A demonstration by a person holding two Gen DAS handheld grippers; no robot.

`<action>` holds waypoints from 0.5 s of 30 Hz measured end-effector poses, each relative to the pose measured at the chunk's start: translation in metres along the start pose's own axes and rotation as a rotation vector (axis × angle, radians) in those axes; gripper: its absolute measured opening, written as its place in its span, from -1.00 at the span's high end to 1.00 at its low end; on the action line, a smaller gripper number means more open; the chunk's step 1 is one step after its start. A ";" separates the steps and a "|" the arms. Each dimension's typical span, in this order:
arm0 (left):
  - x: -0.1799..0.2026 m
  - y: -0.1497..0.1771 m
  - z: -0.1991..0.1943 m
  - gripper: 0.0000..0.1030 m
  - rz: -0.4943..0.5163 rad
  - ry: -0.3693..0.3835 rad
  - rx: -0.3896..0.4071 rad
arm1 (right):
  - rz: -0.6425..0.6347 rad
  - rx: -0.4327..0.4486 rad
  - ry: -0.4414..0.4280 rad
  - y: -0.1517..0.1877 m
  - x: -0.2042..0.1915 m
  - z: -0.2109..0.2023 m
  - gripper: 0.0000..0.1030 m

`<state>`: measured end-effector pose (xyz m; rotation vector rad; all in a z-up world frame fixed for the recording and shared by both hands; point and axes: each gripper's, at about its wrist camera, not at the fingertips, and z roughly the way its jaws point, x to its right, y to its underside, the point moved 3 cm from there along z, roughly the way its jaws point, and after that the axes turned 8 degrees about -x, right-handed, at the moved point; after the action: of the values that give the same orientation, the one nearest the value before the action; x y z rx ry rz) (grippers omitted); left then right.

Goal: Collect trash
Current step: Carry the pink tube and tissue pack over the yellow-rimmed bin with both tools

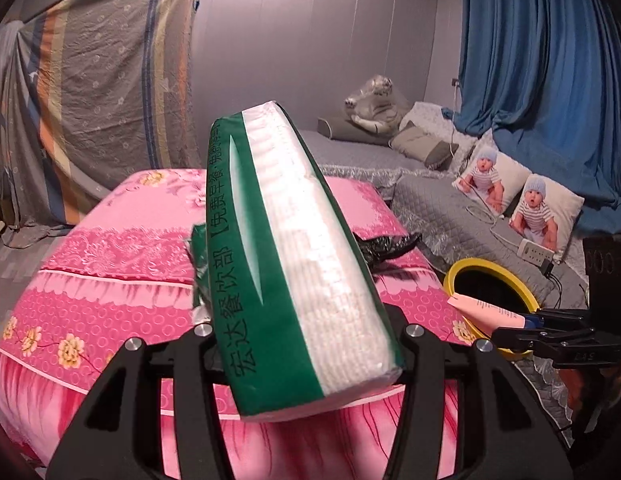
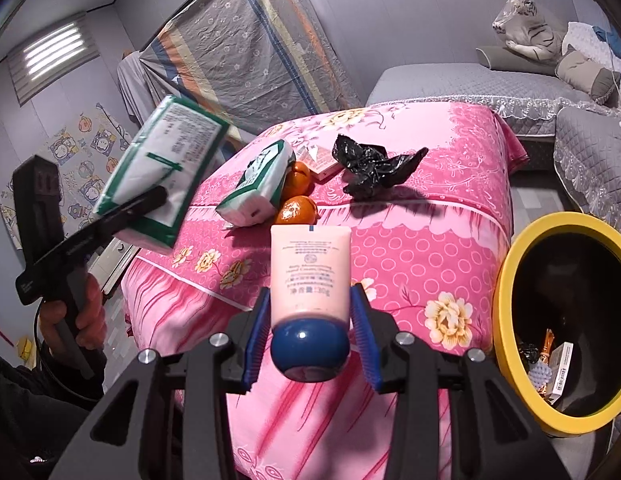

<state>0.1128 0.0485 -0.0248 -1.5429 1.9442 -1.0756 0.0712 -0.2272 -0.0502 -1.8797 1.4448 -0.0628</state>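
Note:
My left gripper [image 1: 306, 344] is shut on a green and white tissue pack [image 1: 294, 248], held up above the pink flowered tablecloth [image 1: 110, 248]. The same pack [image 2: 162, 160] shows at the left of the right wrist view, raised in the air. My right gripper [image 2: 310, 332] is shut on a pink cream tube [image 2: 310, 268], blue cap towards the camera, over the table's near edge. A yellow-rimmed black bin [image 2: 500, 304] stands just to its right with several bits of trash inside. On the cloth lie a second tissue pack [image 2: 258, 184] and a crumpled black plastic bag [image 2: 374, 168].
Two oranges [image 2: 296, 208] and a small flat box [image 2: 322, 160] sit beside the second tissue pack. A grey sofa [image 1: 430, 208] with cushions runs behind and to the right of the table. A person's hand [image 2: 74, 320] grips the left tool's handle.

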 end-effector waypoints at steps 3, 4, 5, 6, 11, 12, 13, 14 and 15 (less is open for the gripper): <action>-0.006 -0.003 -0.013 0.08 -0.006 -0.017 0.035 | 0.006 0.009 0.008 -0.002 0.001 -0.002 0.28; -0.007 -0.003 -0.015 0.08 -0.006 -0.027 0.045 | 0.008 0.015 0.015 -0.002 0.002 -0.004 0.28; -0.008 -0.004 -0.019 0.08 -0.006 -0.043 0.059 | 0.009 0.019 0.018 -0.002 0.003 -0.005 0.28; -0.008 -0.006 -0.021 0.08 -0.004 -0.052 0.067 | 0.013 0.024 0.018 -0.003 0.004 -0.006 0.28; -0.001 -0.007 -0.019 0.08 0.011 -0.054 0.061 | 0.030 0.045 0.032 -0.003 0.011 -0.013 0.28; 0.003 -0.008 -0.016 0.08 0.020 -0.049 0.057 | 0.035 0.048 0.036 -0.004 0.013 -0.014 0.28; 0.005 -0.006 -0.014 0.08 0.026 -0.046 0.053 | 0.044 0.054 0.039 -0.004 0.017 -0.016 0.28; 0.010 -0.007 -0.010 0.08 0.035 -0.036 0.046 | 0.049 0.060 0.043 -0.004 0.019 -0.018 0.28; 0.014 -0.007 -0.006 0.08 0.043 -0.024 0.037 | 0.054 0.065 0.048 -0.004 0.022 -0.020 0.28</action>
<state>0.1091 0.0358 -0.0138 -1.4817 1.9219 -1.0647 0.0731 -0.2558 -0.0422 -1.7966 1.5074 -0.1274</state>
